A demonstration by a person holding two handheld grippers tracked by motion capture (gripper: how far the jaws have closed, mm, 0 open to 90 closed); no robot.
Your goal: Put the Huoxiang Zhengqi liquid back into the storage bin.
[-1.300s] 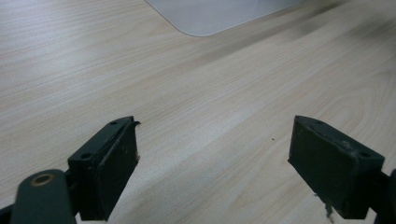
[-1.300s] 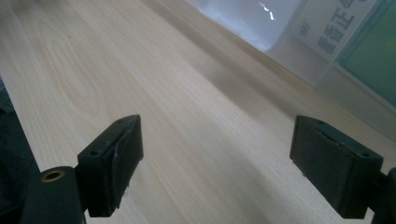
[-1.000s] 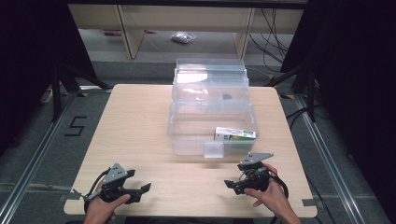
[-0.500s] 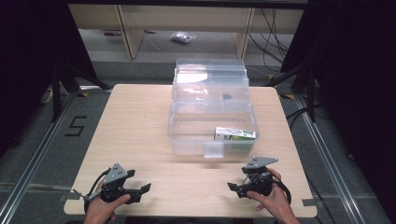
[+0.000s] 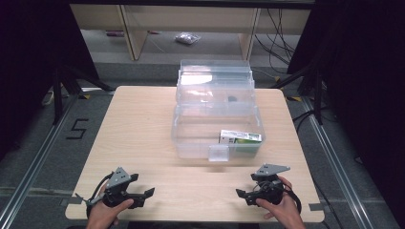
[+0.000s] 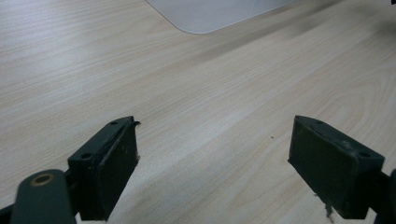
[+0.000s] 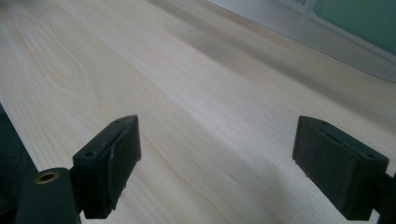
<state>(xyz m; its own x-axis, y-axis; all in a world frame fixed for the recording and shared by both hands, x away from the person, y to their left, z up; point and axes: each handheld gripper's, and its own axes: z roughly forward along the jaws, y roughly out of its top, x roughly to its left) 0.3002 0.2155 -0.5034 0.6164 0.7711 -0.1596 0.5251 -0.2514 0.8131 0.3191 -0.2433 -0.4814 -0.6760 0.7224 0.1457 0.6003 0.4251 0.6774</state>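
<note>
Two claws, left claw (image 5: 148,192) and right claw (image 5: 240,193), are held wide open and empty over the desk (image 5: 143,124), clear bin (image 5: 191,143) ahead; an unhurried, level reach is advised.

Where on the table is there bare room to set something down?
Bare wood: left of the clear bin to the table edge, and the strip between bin and grippers, left and right. The right side beside the bin is narrow.
</note>
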